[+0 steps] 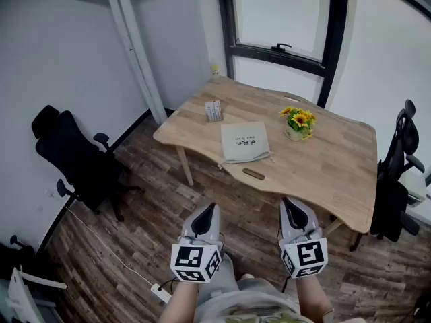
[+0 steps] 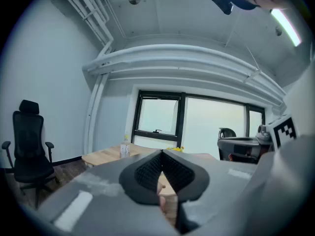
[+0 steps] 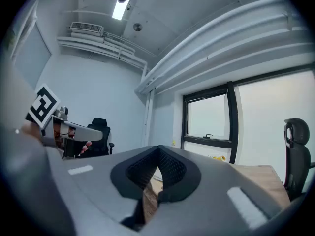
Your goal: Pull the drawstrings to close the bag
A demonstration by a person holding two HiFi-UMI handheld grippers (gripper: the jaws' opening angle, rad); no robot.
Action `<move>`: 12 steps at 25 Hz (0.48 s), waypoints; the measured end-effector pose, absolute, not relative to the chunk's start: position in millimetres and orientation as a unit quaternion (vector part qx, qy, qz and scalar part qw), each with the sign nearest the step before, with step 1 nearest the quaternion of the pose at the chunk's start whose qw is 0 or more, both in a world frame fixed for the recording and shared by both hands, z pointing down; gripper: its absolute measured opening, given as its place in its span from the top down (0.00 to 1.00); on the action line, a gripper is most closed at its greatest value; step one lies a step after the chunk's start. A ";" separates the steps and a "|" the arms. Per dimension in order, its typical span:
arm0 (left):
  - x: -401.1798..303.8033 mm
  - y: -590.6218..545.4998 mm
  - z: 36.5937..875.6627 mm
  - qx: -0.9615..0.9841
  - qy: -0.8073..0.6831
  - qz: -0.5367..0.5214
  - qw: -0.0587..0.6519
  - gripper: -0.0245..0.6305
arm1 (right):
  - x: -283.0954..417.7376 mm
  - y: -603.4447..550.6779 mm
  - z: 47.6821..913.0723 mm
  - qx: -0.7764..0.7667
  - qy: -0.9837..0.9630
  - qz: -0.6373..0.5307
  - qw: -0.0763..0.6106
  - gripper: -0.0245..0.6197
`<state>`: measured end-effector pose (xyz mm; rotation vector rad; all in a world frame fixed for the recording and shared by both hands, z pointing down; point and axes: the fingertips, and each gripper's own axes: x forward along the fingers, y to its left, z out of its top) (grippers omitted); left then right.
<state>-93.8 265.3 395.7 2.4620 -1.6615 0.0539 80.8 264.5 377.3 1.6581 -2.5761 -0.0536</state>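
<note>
A beige drawstring bag [image 1: 244, 142] lies flat on the wooden table [image 1: 337, 160], near its front edge, with a thin string trailing off its lower left corner. My left gripper [image 1: 207, 214] and right gripper [image 1: 293, 210] are held side by side low in the head view, well short of the table and above the floor. Both are shut with nothing between the jaws. In the left gripper view the left gripper [image 2: 161, 153] points level at the table's edge [image 2: 106, 156]. The right gripper [image 3: 158, 149] likewise faces the window.
On the table stand a small box of cards [image 1: 213, 110], a pot of yellow flowers [image 1: 297, 122] and a small brown piece [image 1: 254, 174] near the front edge. Black office chairs stand at left [image 1: 77, 157] and right [image 1: 397, 173]. A white cable [image 1: 108, 247] runs over the wood floor.
</note>
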 end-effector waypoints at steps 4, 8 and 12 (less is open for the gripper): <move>-86.7 264.2 399.6 0.831 -0.549 0.028 0.088 0.96 | 85.4 265.4 378.8 0.547 -0.836 -0.020 0.032 0.96; -80.1 254.1 401.4 0.838 -0.539 0.037 0.082 0.96 | 91.0 255.8 378.7 0.551 -0.834 -0.022 0.023 0.96; -78.4 238.3 406.6 0.838 -0.538 0.040 0.083 0.96 | 96.6 241.0 383.7 0.554 -0.832 -0.020 0.030 0.96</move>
